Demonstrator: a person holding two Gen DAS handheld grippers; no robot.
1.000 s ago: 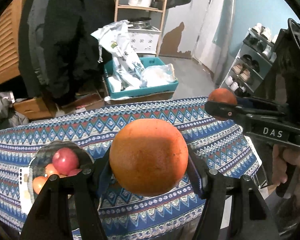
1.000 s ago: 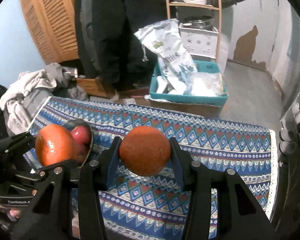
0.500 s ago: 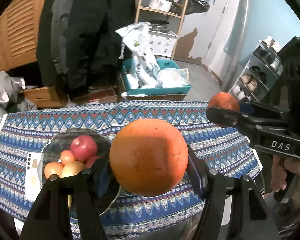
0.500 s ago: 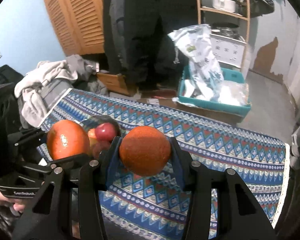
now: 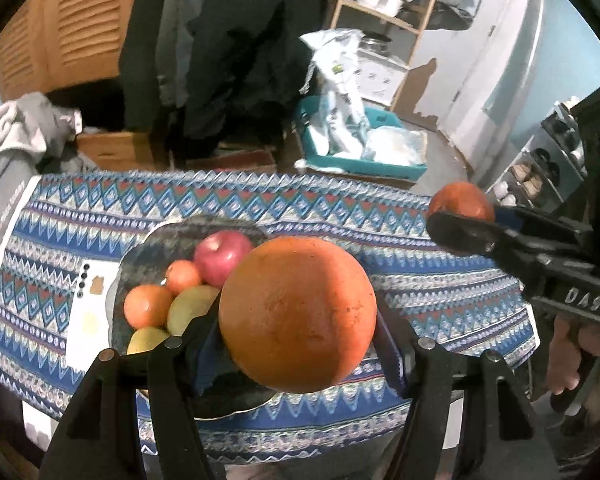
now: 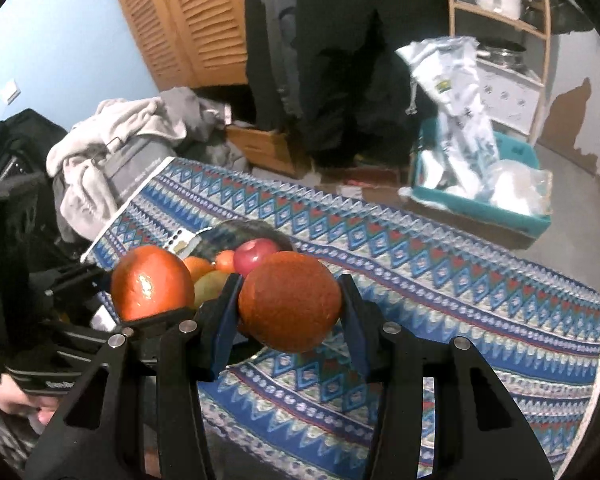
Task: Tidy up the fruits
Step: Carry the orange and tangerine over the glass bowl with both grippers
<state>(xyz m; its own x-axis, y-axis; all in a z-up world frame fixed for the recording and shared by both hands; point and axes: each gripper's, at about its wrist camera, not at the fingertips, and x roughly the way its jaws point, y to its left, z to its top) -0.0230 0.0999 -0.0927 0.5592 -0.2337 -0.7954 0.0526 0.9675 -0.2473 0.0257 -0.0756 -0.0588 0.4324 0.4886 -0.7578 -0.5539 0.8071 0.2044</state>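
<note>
The left gripper (image 5: 298,316), fingers pinching a large orange (image 5: 298,314), hangs just above the fruit bowl (image 5: 168,236) near the worktop's (image 5: 440,292) left edge, nearer than the right gripper (image 6: 290,306), pinching a smaller orange (image 6: 290,306).

teal crate (image 5: 364,164), wooden shelf (image 5: 384,16), clothes heap (image 6: 112,148)

Cluttered home – hanging coats (image 5: 228,40), shoe rack (image 5: 548,164), laundry (image 6: 112,148)
</note>
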